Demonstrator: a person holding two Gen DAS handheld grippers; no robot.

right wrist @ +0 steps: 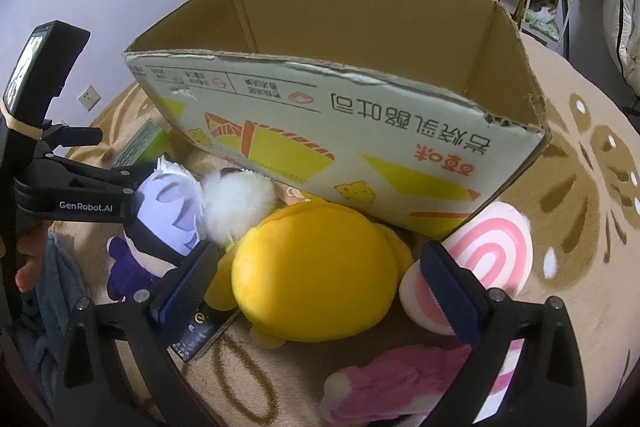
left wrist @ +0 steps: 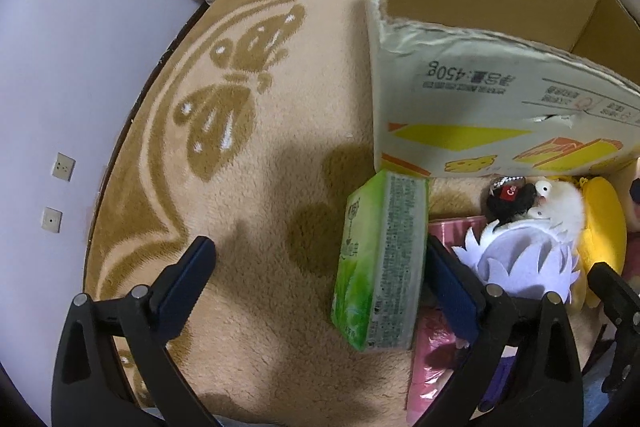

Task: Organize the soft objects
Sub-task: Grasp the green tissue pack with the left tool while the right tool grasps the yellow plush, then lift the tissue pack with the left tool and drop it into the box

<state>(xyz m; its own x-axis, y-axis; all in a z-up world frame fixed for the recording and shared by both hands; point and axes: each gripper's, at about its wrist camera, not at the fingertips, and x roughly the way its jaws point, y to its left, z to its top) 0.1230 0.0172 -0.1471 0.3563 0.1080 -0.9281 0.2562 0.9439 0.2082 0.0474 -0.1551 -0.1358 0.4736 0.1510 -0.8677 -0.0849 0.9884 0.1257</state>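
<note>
Both wide apart: left gripper [left wrist: 320, 279] around green tissue pack [left wrist: 378, 263], right gripper [right wrist: 320, 283] over yellow plush [right wrist: 316, 275]. Soft toys beside cardboard box [right wrist: 360, 147] on beige blanket [left wrist: 248, 187].

A beige patterned blanket [right wrist: 580, 163] carries the cardboard box [right wrist: 360, 131] and yellow plush [right wrist: 316, 275].

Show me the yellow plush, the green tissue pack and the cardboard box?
yellow plush [right wrist: 316, 267], right wrist view, rounded back.
green tissue pack [left wrist: 380, 259], left wrist view, printed side.
cardboard box [right wrist: 360, 155], right wrist view, printed front wall.
</note>
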